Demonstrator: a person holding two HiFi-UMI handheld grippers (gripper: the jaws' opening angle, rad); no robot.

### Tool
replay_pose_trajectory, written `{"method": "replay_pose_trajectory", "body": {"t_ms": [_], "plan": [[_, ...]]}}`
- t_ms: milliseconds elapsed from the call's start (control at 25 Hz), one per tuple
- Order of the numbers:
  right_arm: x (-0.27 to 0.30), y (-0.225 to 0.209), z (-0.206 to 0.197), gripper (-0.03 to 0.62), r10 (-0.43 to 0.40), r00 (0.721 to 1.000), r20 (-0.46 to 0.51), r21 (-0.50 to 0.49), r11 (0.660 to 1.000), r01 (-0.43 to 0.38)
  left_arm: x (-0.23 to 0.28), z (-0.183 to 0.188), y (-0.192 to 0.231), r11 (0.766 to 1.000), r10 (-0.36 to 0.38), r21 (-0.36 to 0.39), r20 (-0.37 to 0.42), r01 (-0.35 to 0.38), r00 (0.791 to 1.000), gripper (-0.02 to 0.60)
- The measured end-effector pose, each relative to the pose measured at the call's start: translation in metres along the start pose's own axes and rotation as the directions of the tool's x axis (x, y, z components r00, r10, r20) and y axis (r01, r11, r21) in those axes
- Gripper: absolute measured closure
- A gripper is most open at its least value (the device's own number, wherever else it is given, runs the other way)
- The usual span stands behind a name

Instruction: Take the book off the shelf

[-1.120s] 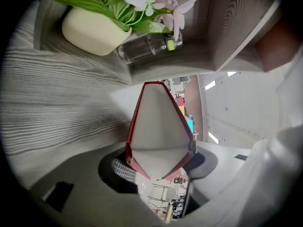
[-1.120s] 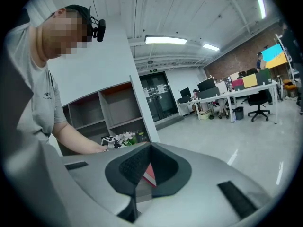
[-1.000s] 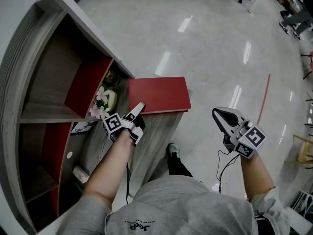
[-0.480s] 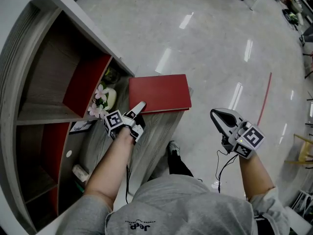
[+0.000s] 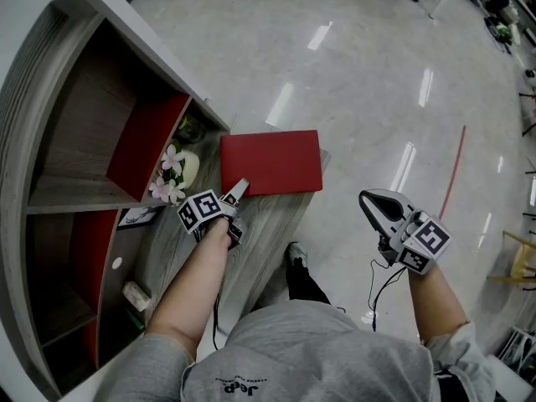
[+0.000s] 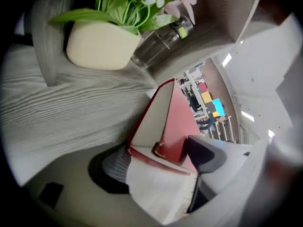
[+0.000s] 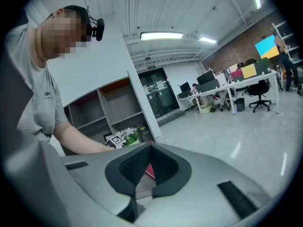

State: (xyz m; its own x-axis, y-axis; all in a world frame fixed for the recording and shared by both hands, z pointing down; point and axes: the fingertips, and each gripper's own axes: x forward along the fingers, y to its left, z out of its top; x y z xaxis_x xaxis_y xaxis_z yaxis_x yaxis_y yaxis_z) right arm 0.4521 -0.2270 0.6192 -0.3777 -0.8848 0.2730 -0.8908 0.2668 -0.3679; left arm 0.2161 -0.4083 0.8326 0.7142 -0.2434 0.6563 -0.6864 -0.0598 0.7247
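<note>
The red book point(image 5: 270, 162) lies flat on the grey wood-grain top point(image 5: 266, 218) beside the shelf unit. My left gripper point(image 5: 237, 193) is at its near left corner. In the left gripper view that corner of the book point(image 6: 176, 126), with pale pages showing, sits between the jaws of the left gripper point(image 6: 158, 163); they are opening and the pads stand apart from it. My right gripper point(image 5: 370, 201) hangs over the floor to the right of the top, away from the book. In its own view the right gripper point(image 7: 144, 168) is shut with nothing in it.
The shelf unit point(image 5: 84, 141) has red inner panels. A cream pot of pink flowers point(image 5: 178, 172) stands in the compartment left of the book; the left gripper view shows the pot point(image 6: 99, 44) beside a glass bottle point(image 6: 160, 38). Shiny floor lies beyond, with office chairs far off.
The left gripper's jaws have spread off the book's corner and the hand has drawn back slightly toward me. The book lies a little further left, flat. The right gripper has barely moved.
</note>
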Motion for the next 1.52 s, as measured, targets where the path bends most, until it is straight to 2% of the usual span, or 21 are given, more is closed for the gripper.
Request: {"method": "replay_pose_trajectory", "body": {"t_ms": [200, 440, 640, 800, 920, 1160, 1240, 1360, 1520], "plan": [[-0.003, -0.001, -0.001, 0.594, -0.002, 1.000, 0.001, 0.007, 1.000, 0.002, 0.002, -0.001, 0.000, 0.999, 0.043, 0.018, 0.007, -0.043, 0.999, 0.160], [-0.004, 0.000, -0.002, 0.594, 0.001, 1.000, 0.000, 0.008, 1.000, -0.001, -0.001, -0.004, 0.005, 0.996, 0.082, -0.023, 0.014, -0.082, 0.997, 0.152], [-0.005, 0.003, 0.002, 0.594, 0.005, 1.000, 0.004, 0.002, 1.000, -0.005, -0.008, -0.009, 0.007, 0.989, 0.140, 0.046, 0.002, -0.140, 0.990, 0.155], [-0.002, 0.007, 0.008, 0.594, 0.016, 1.000, 0.010, -0.007, 1.000, -0.016, -0.018, -0.005, 0.005, 0.983, 0.149, 0.103, 0.030, -0.151, 0.988, 0.155], [0.001, 0.012, 0.013, 0.594, 0.028, 1.000, 0.014, -0.015, 1.000, -0.027, -0.028, 0.000, -0.002, 0.985, 0.121, 0.116, 0.061, -0.128, 0.991, 0.155], [0.009, 0.023, 0.027, 0.594, 0.064, 0.998, 0.021, -0.039, 0.997, -0.063, -0.057, 0.004, -0.028, 0.988, 0.014, 0.150, 0.125, -0.033, 0.992, 0.164], [0.011, 0.027, 0.031, 0.594, 0.076, 0.997, 0.023, -0.048, 0.996, -0.075, -0.070, 0.005, -0.037, 0.987, -0.024, 0.163, 0.149, 0.000, 0.989, 0.190], [0.016, 0.034, 0.038, 0.594, 0.094, 0.995, 0.024, -0.058, 0.994, -0.092, -0.094, 0.006, -0.050, 0.981, -0.085, 0.186, 0.193, 0.048, 0.977, 0.222], [0.027, 0.046, 0.050, 0.594, 0.134, 0.991, 0.017, -0.078, 0.988, -0.132, -0.131, 0.011, -0.067, 0.965, -0.167, 0.241, 0.268, 0.101, 0.949, 0.279]]}}
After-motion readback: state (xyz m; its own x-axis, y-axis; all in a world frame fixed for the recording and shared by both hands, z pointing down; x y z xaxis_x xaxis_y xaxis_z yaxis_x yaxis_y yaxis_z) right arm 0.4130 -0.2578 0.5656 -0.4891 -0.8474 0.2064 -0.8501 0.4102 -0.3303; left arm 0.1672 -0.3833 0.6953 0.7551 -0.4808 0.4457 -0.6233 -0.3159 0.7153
